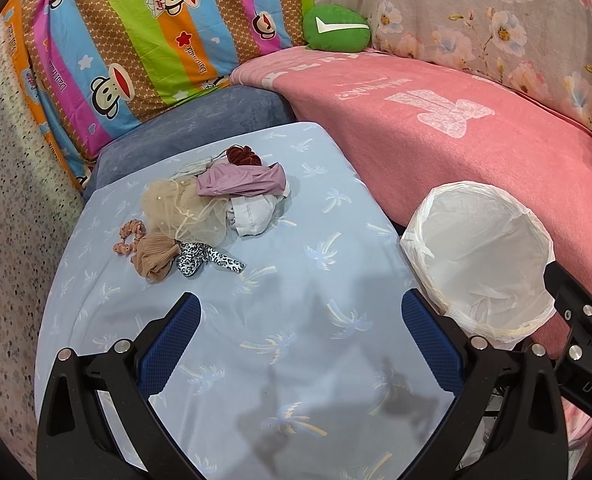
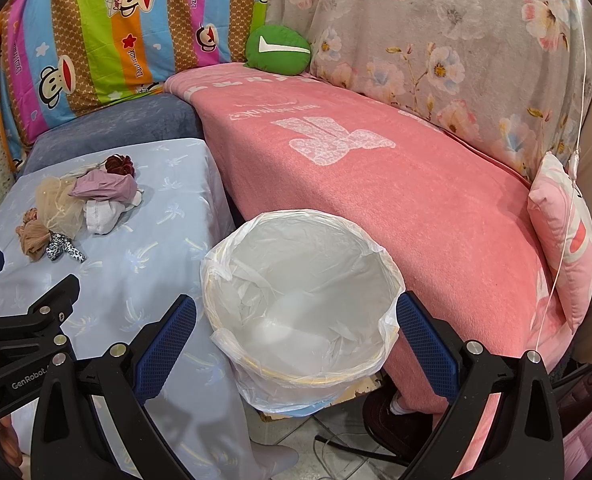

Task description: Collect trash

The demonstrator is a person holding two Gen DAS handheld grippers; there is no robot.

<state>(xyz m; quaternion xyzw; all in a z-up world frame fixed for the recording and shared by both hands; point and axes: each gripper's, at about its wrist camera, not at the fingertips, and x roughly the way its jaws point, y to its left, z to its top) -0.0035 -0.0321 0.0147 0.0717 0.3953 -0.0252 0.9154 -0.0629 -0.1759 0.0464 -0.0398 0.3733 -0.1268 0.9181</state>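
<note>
Palm-print sheet (image 1: 316, 240), perhaps fabric scraps (image 1: 200, 216)

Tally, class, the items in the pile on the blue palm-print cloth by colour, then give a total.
Dark red scrunchie: 1
Mauve cloth: 1
Beige netting: 1
White cloth: 1
Pink scrunchie: 1
Tan cloth: 1
Leopard-print piece: 1
Total: 7

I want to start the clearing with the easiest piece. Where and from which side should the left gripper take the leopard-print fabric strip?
Probably at the free tail of the leopard-print fabric strip, which lies flat on the pale blue palm-print cloth, pointing away from the pile. The open left gripper can come straight down from above, fingers across the tail, clear of the tan ribbed scrunchie touching its knotted end.
</note>
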